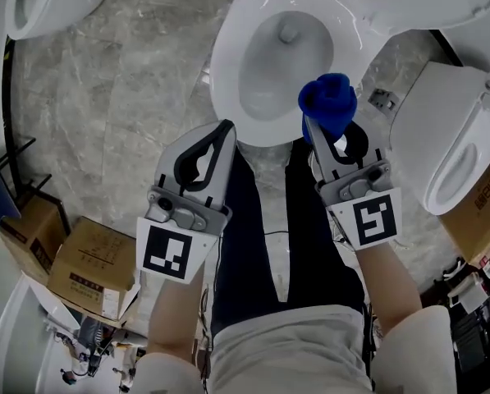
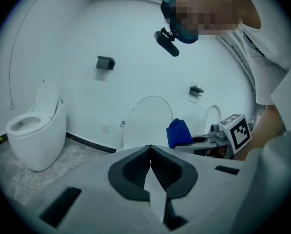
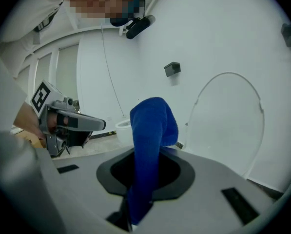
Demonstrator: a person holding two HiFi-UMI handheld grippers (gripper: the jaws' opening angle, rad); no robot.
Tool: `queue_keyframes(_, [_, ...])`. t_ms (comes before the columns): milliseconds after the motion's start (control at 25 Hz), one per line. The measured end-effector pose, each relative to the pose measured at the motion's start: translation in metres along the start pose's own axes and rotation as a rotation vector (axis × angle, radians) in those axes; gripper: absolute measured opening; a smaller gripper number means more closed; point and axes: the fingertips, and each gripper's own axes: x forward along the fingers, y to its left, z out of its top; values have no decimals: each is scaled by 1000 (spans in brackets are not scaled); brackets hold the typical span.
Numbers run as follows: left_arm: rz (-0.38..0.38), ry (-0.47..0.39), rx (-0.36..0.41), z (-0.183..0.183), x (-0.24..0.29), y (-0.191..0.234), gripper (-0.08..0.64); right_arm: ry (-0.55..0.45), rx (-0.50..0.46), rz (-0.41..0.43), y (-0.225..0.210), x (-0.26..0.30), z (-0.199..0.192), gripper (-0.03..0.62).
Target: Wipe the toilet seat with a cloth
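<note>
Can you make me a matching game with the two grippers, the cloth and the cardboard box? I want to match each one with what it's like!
Things:
1. cloth
2. left gripper
3. right gripper
4. cardboard box

What it's like:
A. jaws shut, nothing between them
B. brown
C. blue
D. jaws shut on the cloth

Right pairs: 1-C, 2-A, 3-D, 4-B.
</note>
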Motion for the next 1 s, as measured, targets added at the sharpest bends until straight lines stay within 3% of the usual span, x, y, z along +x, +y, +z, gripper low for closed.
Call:
queue_keyframes(400, [-20, -102, 67, 125, -51, -31, 5, -40, -26, -52, 18, -58, 115, 57])
queue_keyframes(560, [-7, -160, 85, 177, -71, -42, 5, -51, 34, -48, 28, -84, 156, 57])
queue_keyframes(1000, [3, -271, 117, 291, -136, -81, 5, -178, 47, -47, 49, -147, 292, 57])
